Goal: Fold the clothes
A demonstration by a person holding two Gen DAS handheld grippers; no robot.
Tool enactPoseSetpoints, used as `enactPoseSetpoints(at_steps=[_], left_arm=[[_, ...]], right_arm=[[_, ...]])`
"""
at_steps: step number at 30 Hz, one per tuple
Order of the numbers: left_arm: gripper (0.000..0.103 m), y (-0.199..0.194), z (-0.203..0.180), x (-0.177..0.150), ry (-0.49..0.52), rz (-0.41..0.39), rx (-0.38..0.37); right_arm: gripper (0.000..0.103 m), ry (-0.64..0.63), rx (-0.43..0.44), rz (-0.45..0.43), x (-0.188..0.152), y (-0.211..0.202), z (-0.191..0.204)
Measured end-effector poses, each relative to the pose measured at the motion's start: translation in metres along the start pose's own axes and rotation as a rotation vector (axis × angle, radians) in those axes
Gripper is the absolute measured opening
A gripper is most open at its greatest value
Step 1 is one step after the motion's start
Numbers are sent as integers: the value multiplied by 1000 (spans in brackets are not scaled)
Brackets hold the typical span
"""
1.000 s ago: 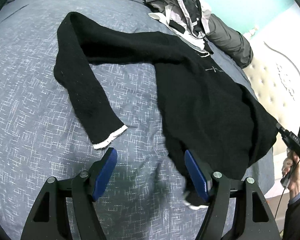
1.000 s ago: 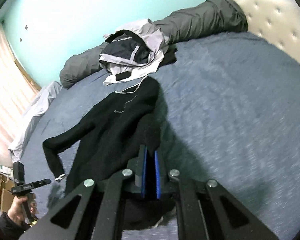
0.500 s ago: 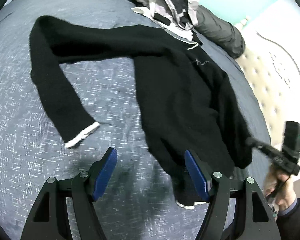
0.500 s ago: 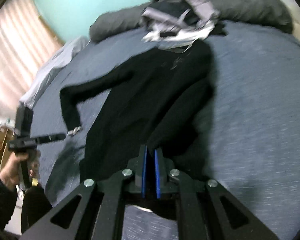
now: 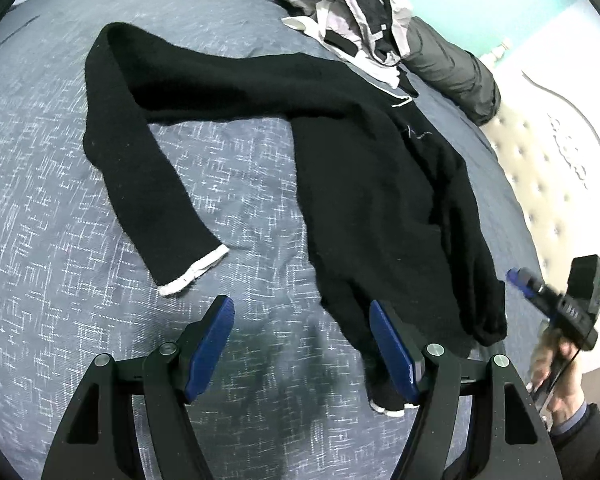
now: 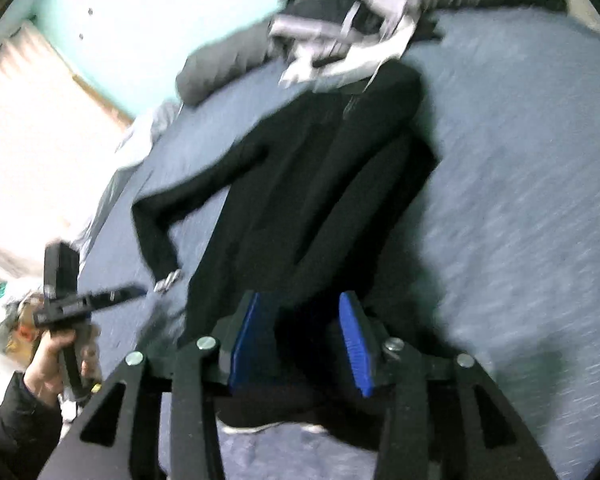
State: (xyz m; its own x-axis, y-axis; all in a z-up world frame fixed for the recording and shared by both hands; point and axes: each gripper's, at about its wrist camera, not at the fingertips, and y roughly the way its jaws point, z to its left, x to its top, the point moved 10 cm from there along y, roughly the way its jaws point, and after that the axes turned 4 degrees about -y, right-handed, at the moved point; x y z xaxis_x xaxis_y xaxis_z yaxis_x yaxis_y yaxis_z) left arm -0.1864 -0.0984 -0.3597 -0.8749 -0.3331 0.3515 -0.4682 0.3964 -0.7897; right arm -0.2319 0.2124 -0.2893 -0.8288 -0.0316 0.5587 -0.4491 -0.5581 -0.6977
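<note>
A black sweater [image 5: 372, 184] with white cuffs lies spread on the blue-grey bed [image 5: 40, 280]. Its left sleeve [image 5: 140, 184] is bent, with the white cuff [image 5: 192, 272] near me. Its right sleeve is folded over the body. My left gripper [image 5: 300, 340] is open and empty, low over the bed beside the sweater's hem. My right gripper [image 6: 304, 336] is open just above the sweater's lower right edge [image 6: 300, 240]; it also shows in the left wrist view [image 5: 556, 304]. The right wrist view is blurred.
A heap of grey, white and black clothes [image 5: 348, 12] lies at the head of the bed against dark grey pillows [image 5: 452, 68]. A cream tufted headboard [image 5: 548, 184] stands on the right. A curtain [image 6: 32, 120] hangs left of the bed.
My right gripper carried the sweater's right sleeve inward over the body, then opened and let it go. My left gripper stayed open and shifted a little.
</note>
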Motion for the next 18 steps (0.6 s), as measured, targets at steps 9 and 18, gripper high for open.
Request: enactPoseSetpoints(at_steps=[9,18], left_arm=[[74,9,-5,-4,13,14,-3],[74,7,1,3,-1,5,0]], right_arm=[[42,102,-211,121,-11,24,-77],[2,67,-7,158,-28,68,-8]])
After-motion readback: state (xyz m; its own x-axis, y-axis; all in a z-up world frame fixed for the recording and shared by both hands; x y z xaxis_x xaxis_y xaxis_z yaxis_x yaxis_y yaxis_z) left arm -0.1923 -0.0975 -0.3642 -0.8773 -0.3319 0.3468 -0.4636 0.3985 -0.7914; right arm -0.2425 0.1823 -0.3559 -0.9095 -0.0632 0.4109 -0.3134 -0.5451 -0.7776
